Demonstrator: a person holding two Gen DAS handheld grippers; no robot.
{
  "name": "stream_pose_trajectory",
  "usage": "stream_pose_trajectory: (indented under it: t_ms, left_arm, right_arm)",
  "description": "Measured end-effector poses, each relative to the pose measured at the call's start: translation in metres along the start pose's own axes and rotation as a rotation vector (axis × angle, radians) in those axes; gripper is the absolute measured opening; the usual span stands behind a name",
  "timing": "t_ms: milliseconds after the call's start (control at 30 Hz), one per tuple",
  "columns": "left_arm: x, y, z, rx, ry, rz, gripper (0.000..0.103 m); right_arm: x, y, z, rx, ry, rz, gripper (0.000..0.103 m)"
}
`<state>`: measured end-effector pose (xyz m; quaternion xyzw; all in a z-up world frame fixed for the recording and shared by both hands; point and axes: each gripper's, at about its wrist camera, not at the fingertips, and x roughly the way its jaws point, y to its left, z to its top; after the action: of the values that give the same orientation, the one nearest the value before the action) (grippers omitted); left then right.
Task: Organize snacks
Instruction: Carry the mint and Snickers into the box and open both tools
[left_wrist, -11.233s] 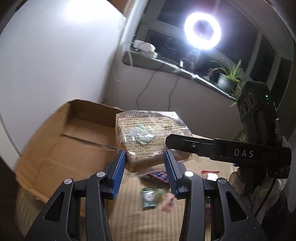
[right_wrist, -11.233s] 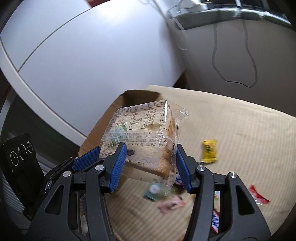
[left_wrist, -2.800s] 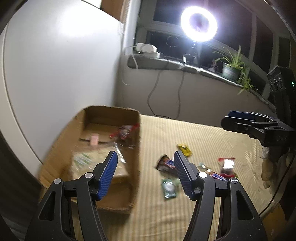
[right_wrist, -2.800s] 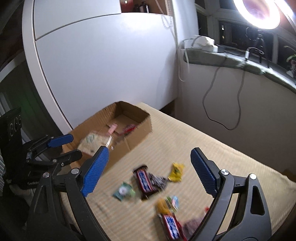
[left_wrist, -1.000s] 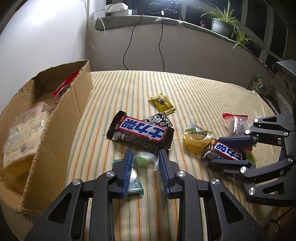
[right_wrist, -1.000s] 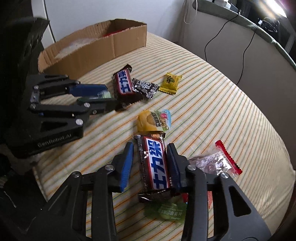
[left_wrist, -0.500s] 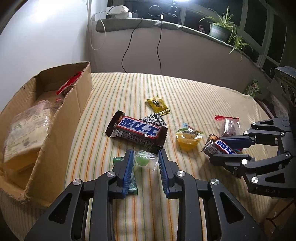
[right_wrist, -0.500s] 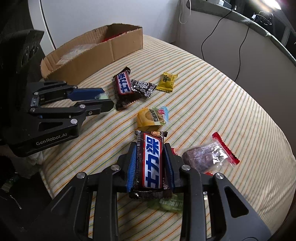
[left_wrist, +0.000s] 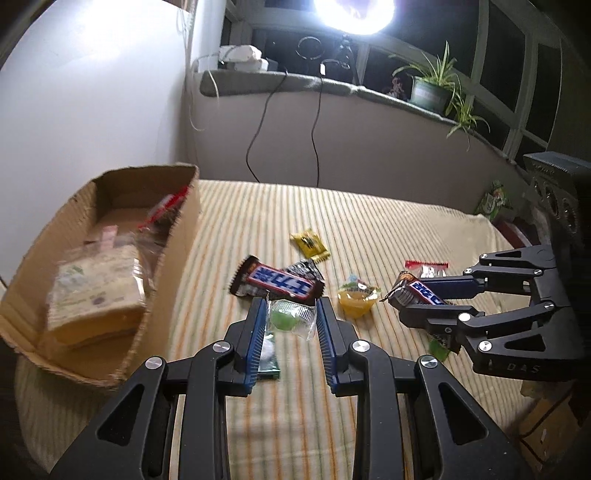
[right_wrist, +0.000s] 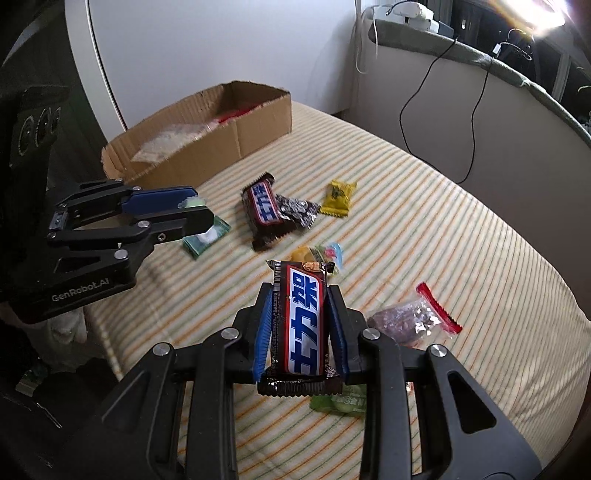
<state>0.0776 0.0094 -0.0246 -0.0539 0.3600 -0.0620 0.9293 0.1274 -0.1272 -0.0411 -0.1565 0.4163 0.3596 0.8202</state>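
My left gripper (left_wrist: 290, 308) is shut on a small clear-wrapped green candy (left_wrist: 287, 319), lifted above the striped cloth. My right gripper (right_wrist: 300, 295) is shut on a brown chocolate bar with a blue label (right_wrist: 303, 325), also raised off the cloth. In the left wrist view the right gripper (left_wrist: 413, 299) holds that bar (left_wrist: 419, 291) at the right. In the right wrist view the left gripper (right_wrist: 201, 208) stands at the left, in front of the cardboard box (right_wrist: 258, 129). The box (left_wrist: 162, 280) holds a wrapped sandwich (left_wrist: 96, 295) and small packets.
On the striped cloth lie a second chocolate bar (left_wrist: 280, 284), a dark foil packet (right_wrist: 295, 208), a yellow candy (left_wrist: 310, 243), an orange jelly cup (left_wrist: 356, 299), a green sachet (right_wrist: 207, 236), a red-topped bag (right_wrist: 413, 321) and a green packet (right_wrist: 340, 402). Wall and windowsill with cables stand behind.
Both grippers have risen off the cloth with their snacks held, the green candy in the left and the chocolate bar in the right. The right jaws closed onto the bar a second ago.
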Motion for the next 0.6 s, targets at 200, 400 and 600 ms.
stream_pose_trajectory:
  t_ms: [200,400,600]
  left_arm:
    - [-0.016,0.025,0.008,-0.032,-0.041,0.039,0.026]
    - [-0.029,0.049,0.012,-0.063,-0.068,0.099,0.026]
    - [-0.039,0.079,0.011,-0.098,-0.087,0.154,0.026]
  right_arm:
    - [0.003,0.009,0.019,-0.018,-0.024,0.016,0.029]
    - [0.006,0.021,0.042,-0.036,-0.05,0.035,0.029]
    - [0.015,0.039,0.069,-0.065,-0.076,0.059,0.029]
